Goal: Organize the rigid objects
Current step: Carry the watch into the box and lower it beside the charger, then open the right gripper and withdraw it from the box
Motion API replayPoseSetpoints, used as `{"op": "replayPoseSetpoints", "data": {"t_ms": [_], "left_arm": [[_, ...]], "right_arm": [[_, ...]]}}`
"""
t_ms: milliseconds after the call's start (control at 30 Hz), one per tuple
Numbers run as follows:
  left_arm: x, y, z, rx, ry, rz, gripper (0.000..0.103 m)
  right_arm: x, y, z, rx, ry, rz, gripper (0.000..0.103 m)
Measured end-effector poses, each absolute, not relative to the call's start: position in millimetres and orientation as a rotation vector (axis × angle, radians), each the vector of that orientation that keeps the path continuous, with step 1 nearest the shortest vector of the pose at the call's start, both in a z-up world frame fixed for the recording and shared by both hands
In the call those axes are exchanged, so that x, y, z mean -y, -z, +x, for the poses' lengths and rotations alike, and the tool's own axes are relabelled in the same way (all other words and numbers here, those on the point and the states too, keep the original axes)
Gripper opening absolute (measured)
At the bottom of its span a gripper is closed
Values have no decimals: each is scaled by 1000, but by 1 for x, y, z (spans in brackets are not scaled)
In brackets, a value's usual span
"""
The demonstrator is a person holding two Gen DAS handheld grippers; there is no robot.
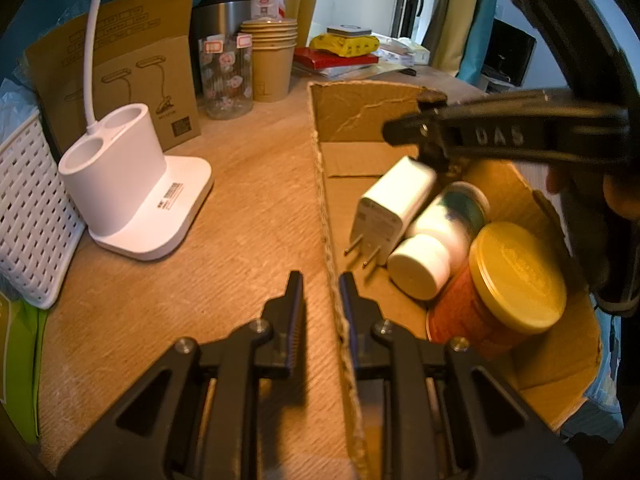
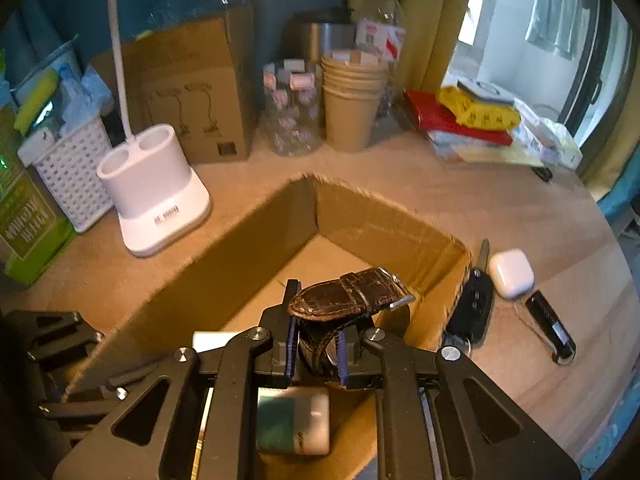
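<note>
Right gripper (image 2: 318, 336) was clamped on a brown leather watch (image 2: 348, 300), pads pinching the strap near the case so the free end and buckle stuck out ahead of the tips. It hung over the open cardboard box (image 2: 256, 248), tilted downward; judged to be mid-delivery, the watch not yet set down.

Left gripper (image 1: 320, 300) straddled the box's near wall, 1 finger outside and 1 inside, nearly shut on the cardboard edge (most likely to steady the box while the other hand loads it).

Below and ahead of the right gripper's tips, already in the box: white plug adapter (image 1: 394, 208), white bottle (image 1: 436, 248) with a teal label, and red jar (image 1: 500, 288) with a yellow lid, all lying on their sides, touching.

Outside the box, to the right of the right gripper: car key (image 2: 474, 300), white earbud case (image 2: 511, 274), small black stick (image 2: 550, 326). These 3 were judged still to be sorted.
</note>
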State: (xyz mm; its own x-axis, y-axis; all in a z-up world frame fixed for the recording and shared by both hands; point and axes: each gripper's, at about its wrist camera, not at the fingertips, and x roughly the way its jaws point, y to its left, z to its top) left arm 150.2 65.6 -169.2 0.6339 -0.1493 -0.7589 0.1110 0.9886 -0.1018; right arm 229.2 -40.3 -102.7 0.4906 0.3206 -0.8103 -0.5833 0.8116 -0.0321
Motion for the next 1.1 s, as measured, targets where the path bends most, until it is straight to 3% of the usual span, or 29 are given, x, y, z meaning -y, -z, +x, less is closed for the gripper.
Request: {"op": "replayPoseSetpoints", "data": {"t_ms": [467, 1100], "left_arm": [[-65, 170, 151, -869, 145, -42, 20], [-63, 168, 148, -865, 142, -37, 21]], "right_arm": [[48, 106, 218, -952, -519, -446, 38], [54, 91, 195, -912, -474, -509, 39]]}}
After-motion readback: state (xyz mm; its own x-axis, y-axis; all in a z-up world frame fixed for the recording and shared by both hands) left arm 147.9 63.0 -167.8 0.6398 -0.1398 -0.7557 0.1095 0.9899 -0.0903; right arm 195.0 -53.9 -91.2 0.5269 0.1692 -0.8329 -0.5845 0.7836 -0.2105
